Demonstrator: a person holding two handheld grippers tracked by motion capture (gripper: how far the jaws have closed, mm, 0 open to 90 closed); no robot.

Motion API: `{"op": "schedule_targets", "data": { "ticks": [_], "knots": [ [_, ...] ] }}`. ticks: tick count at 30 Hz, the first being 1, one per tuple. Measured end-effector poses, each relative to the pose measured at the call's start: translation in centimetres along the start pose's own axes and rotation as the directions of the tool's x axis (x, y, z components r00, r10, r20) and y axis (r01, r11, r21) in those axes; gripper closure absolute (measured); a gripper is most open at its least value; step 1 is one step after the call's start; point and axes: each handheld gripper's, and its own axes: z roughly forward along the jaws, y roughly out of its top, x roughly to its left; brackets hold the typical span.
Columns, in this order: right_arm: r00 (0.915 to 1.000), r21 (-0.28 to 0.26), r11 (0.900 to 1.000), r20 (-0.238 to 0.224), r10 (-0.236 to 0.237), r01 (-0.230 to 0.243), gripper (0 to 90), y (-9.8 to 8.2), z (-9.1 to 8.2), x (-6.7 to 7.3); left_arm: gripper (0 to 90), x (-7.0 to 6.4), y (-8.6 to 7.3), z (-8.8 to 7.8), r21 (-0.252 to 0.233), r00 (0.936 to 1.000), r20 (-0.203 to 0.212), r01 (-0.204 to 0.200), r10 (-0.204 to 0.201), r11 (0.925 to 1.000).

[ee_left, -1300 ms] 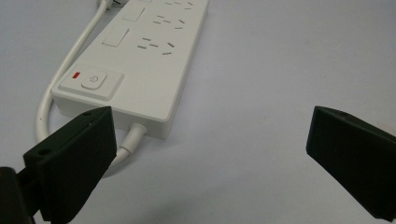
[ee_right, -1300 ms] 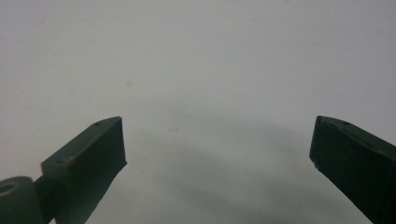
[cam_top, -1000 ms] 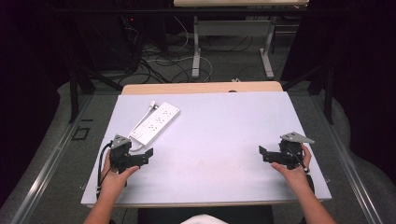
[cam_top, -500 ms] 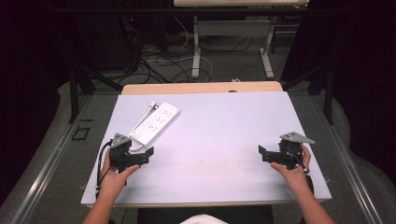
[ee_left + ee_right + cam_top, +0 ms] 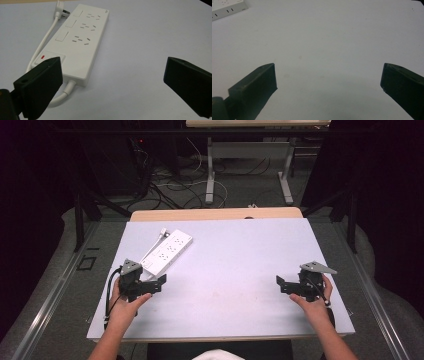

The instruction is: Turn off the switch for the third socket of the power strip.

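The white power strip (image 5: 166,251) lies flat in the upper left of the table (image 5: 240,265) in the high view, its cord (image 5: 46,40) running along its left side in the left gripper view. Your left gripper (image 5: 159,283) sits just below it, jaws spread wide and holding nothing. Your right gripper (image 5: 280,284), at the lower right and well apart from the strip, is likewise spread and empty.
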Motion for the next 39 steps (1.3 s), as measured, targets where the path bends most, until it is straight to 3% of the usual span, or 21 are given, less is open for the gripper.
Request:
{"op": "schedule_targets", "data": {
  "ticks": [12,24,33,39],
  "knots": [
    [0.9999,0.011,1.000,-0.011,-0.001,0.001,0.4,-0.1,0.1,0.3,2.3,-0.4,1.4,-0.2,0.002,1.0000,0.010,0.001,-0.001,1.0000],
    [0.9998,0.017,1.000,-0.021,-0.003,0.004,1.1,-0.2,0.2,0.3,5.1,-0.7,3.8,-0.3,-0.002,0.9982,0.002,-0.059,0.059,0.9982],
    [0.9998,0.020,1.000,-0.020,-0.002,0.002,1.6,-0.3,0.1,0.2,7.9,-1.0,5.4,-0.3,0.006,0.9971,0.004,-0.076,0.076,0.9971],
    [0.9998,0.017,1.000,-0.019,0.000,0.000,1.7,-0.3,0.1,0.1,14.4,-1.1,6.3,-0.4,-0.003,0.9967,0.008,-0.080,0.080,0.9968]
  ]
}}
